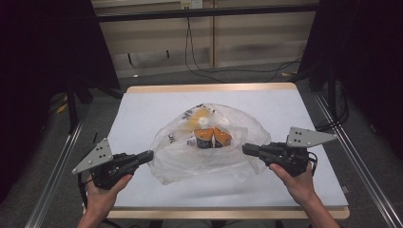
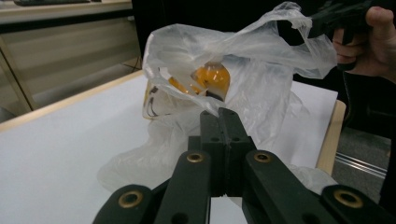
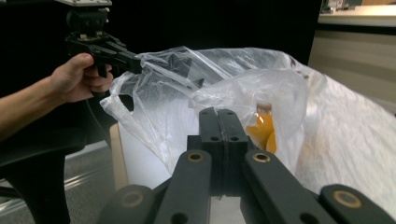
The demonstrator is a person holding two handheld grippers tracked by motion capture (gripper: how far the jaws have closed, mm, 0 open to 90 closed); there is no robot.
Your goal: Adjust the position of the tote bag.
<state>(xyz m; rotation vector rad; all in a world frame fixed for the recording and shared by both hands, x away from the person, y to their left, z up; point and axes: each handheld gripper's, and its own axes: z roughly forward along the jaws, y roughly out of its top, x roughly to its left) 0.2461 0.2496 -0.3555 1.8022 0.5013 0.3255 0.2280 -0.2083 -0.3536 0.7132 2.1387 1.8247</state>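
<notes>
A clear plastic bag [image 1: 190, 161] lies in the middle of the white table [image 1: 142, 109], with an orange bottle with a white cap [image 1: 204, 134] and other orange items inside. My left gripper [image 1: 150, 155] is shut on the bag's left edge, and my right gripper [image 1: 245, 149] is shut on its right edge. In the left gripper view the closed jaws [image 2: 219, 113] pinch the film below the orange bottle [image 2: 212, 79], with the right gripper [image 2: 314, 24] holding the far rim. In the right gripper view the closed jaws [image 3: 218, 113] meet the bag [image 3: 224, 79], and the left gripper [image 3: 137, 63] holds its other edge.
The table has a wooden rim [image 1: 209, 87]. Metal rails [image 1: 57, 166] run along both sides of it. Black cables [image 1: 199, 66] trail on the floor behind, and dark curtains [image 1: 361, 57] stand at left and right.
</notes>
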